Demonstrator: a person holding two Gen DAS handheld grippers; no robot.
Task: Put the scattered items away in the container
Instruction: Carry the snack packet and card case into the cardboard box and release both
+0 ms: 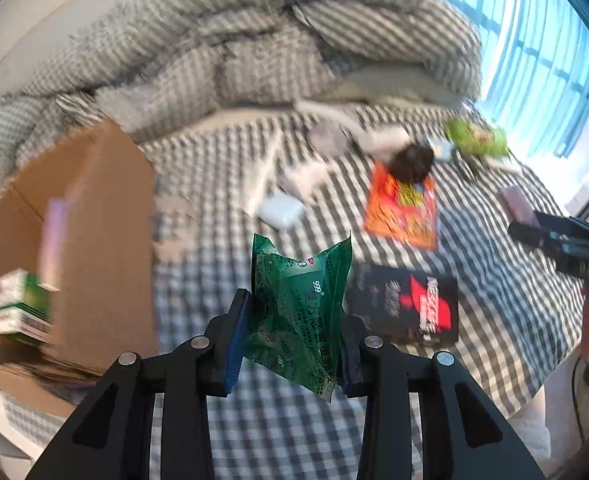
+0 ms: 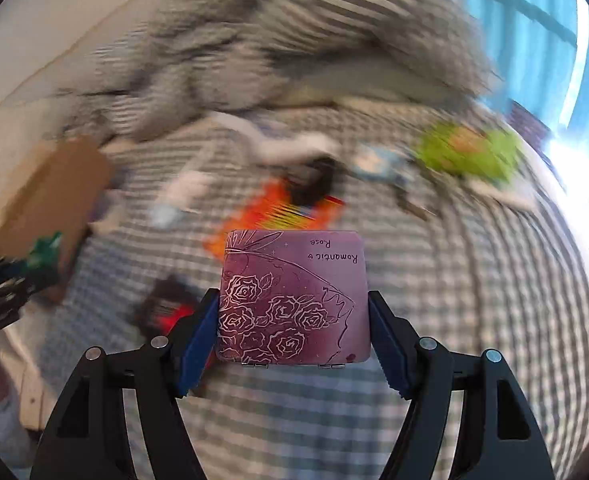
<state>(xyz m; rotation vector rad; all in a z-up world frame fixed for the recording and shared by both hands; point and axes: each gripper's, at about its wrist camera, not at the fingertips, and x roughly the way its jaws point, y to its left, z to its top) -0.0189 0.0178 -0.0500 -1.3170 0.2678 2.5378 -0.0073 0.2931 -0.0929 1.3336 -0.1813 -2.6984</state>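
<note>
While both of your tools are loaded, you are in the carrying step, with the drop into the cardboard box (image 1: 82,240) yet to come.

Start at your left. The box sits on the bed (image 1: 294,420) to the left of the left hand-held gripper (image 1: 294,344), its opening tipped toward you, and a green-and-white carton (image 1: 22,312) shows inside it near the front edge. The left hand-held gripper is pinching a green sachet (image 1: 300,312) by its lower half, and the crinkled top of the sachet stands free above the pads, off the bed.

Ahead of that sachet a white earbud case (image 1: 280,212) lies on the checked sheet, ahead and to the right lies an orange packet (image 1: 402,208), and just to the right a black coffee packet (image 1: 406,304) lies flat. A green snack bag (image 1: 476,140) rests far ahead to the right, near the window.

The right hand-held gripper (image 2: 294,320) is pressed against both sides of a purple tin with roses (image 2: 294,300), holding it level above the bed. In its view the box (image 2: 50,196) is far to the left, well apart, and the view is blurred.

Your next move, I judge, calls for swinging the left load over the box opening before you spread the jaws, since the floppy sachet could catch the box edge. The tin then needs a longer sweep leftward.
</note>
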